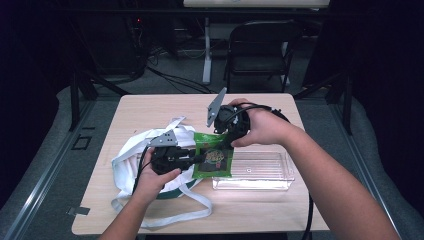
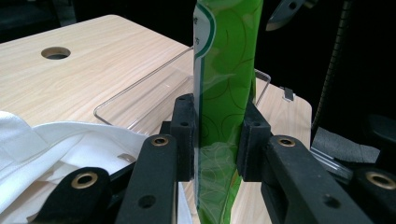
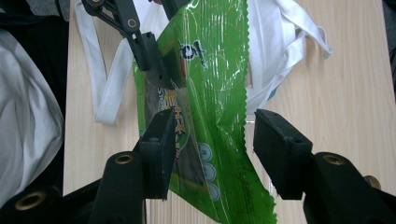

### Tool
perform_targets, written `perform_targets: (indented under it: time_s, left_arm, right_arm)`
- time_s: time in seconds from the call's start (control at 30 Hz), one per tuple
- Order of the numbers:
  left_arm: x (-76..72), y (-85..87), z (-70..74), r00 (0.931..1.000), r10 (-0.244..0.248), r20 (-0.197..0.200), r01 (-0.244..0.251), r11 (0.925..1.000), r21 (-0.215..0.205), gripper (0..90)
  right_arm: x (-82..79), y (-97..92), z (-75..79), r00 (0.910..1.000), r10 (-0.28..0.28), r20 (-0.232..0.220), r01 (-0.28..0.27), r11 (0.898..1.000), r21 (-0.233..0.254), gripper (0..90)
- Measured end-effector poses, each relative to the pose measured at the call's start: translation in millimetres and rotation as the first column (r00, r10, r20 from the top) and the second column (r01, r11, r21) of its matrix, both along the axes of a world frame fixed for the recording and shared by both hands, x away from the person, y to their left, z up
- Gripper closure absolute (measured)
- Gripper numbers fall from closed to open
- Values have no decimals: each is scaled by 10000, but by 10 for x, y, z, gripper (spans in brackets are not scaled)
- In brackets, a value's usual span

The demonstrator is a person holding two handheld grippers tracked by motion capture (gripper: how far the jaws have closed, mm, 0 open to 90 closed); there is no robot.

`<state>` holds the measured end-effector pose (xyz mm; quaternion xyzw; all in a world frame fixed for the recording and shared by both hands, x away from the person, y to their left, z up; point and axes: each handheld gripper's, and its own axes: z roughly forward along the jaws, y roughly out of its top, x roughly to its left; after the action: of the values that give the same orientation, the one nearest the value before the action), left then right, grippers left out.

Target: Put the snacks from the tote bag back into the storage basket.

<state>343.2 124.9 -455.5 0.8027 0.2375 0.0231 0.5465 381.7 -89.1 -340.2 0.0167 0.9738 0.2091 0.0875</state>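
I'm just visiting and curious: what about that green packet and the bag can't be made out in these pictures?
- Glossy green snack packet: its print is too small in the high view, and partly covered by a black jaw in the right gripper view.
- White cloth tote bag: its inside is hidden by folds and the left hand-held gripper.
- Packet's top: cut off in the left gripper view.

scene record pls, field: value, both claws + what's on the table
left claw: shut on the green snack packet, pads press its two faces
right claw: open, jaws stand either side of the packet, right pad clear of its edge
packet: held above the table between the white cloth bag and the clear plastic bin
bag: slumped at the table's left, straps trailing toward the near edge
bin: at the right, nothing seen inside
table: light wood
background: black chair beyond the far edge
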Motion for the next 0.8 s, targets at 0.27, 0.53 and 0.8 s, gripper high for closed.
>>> perform_targets:
  time_s: [0.27, 0.53, 0.8]
  left_arm:
    - [-6, -7, -1, 10000, -68, 36, 68, 10000, 58, 727]
    - [-19, -27, 2, 9998, -177, 78, 176, 9998, 86, 727]
    - [-23, -31, 3, 9997, -229, 92, 228, 9997, 95, 726]
  right_arm:
    - [24, 29, -74, 9994, 35, -337, -44, 9997, -258, 531]
    - [21, 94, -122, 9976, 131, -675, -162, 9988, -454, 582]
    - [32, 93, -116, 9964, 93, -838, -134, 9987, -492, 695]
